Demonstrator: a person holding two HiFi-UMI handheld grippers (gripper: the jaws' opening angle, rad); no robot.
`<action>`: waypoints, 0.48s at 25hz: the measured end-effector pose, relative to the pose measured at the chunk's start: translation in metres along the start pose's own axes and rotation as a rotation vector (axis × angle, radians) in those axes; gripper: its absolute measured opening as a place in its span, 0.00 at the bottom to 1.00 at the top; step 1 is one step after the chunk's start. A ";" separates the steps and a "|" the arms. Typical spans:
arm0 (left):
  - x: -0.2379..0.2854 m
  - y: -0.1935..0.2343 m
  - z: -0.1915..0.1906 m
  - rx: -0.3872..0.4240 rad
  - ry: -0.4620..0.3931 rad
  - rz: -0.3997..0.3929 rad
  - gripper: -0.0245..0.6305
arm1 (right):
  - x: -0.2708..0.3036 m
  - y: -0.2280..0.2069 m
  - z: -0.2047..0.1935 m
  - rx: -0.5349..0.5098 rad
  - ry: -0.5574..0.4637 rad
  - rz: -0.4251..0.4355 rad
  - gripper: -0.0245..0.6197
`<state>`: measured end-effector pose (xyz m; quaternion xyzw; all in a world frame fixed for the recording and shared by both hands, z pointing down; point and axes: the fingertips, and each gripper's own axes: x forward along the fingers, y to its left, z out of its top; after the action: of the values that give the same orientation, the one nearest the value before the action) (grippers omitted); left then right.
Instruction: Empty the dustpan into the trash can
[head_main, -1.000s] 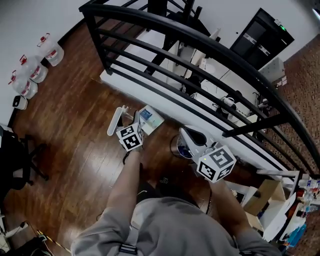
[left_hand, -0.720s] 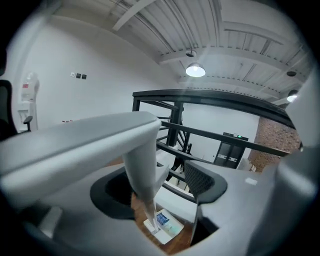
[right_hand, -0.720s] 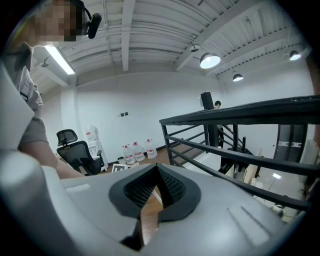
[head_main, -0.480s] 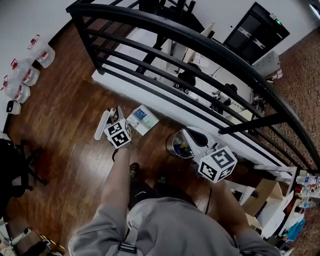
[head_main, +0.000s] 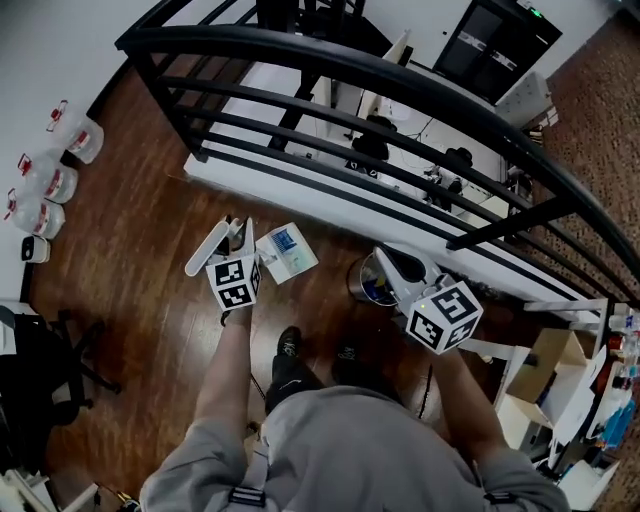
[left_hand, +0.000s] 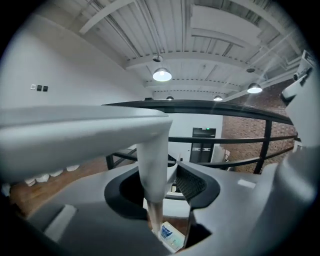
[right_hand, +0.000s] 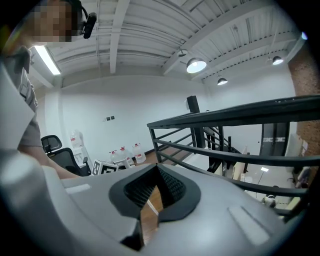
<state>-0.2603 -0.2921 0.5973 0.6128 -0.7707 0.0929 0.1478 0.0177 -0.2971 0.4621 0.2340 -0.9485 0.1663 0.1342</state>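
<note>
Two grippers in play, one job: the left gripper (head_main: 240, 238) has the white dustpan (head_main: 204, 250). Its jaws have just been closing on the pan's narrow handle (left_hand: 152, 170) and then eased a touch. In the left gripper view the handle stands between the pads and they bear on it. The pan hangs at the left of the scene above the wooden floor (head_main: 130, 290), tilted and seen almost edge-on; what it carries cannot be made out. The small round trash can (head_main: 356, 285) stands well to its right against the white base under the black railing (head_main: 400, 90), with a blue-printed packet (head_main: 286, 250) lying on the floor between the two. The right gripper (head_main: 385, 265) hovers over the can's rim, its jaws drawn to a thin slit with nothing in it.

Step in hand, as judged: carry the pan across to the can.

- Keep the pan's mouth level or tipped back on the way, since a slim handle can swivel between the pads.
- Firm up the grip before travel.
- Pass above the packet and bring the lip inside the rim before rolling the wrist to pour.
- Move the right gripper off the opening, or use it to steady the can.
</note>
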 end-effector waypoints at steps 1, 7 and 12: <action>-0.005 -0.002 0.009 0.011 -0.012 -0.033 0.29 | -0.001 0.003 0.001 0.002 -0.006 -0.009 0.04; -0.040 -0.022 0.083 0.096 -0.106 -0.260 0.26 | -0.004 0.022 0.019 0.007 -0.077 -0.077 0.04; -0.066 -0.051 0.145 0.127 -0.161 -0.417 0.25 | -0.019 0.036 0.037 -0.007 -0.152 -0.141 0.04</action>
<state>-0.2137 -0.2909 0.4365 0.7723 -0.6294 0.0594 0.0628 0.0097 -0.2730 0.4129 0.3117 -0.9376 0.1350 0.0740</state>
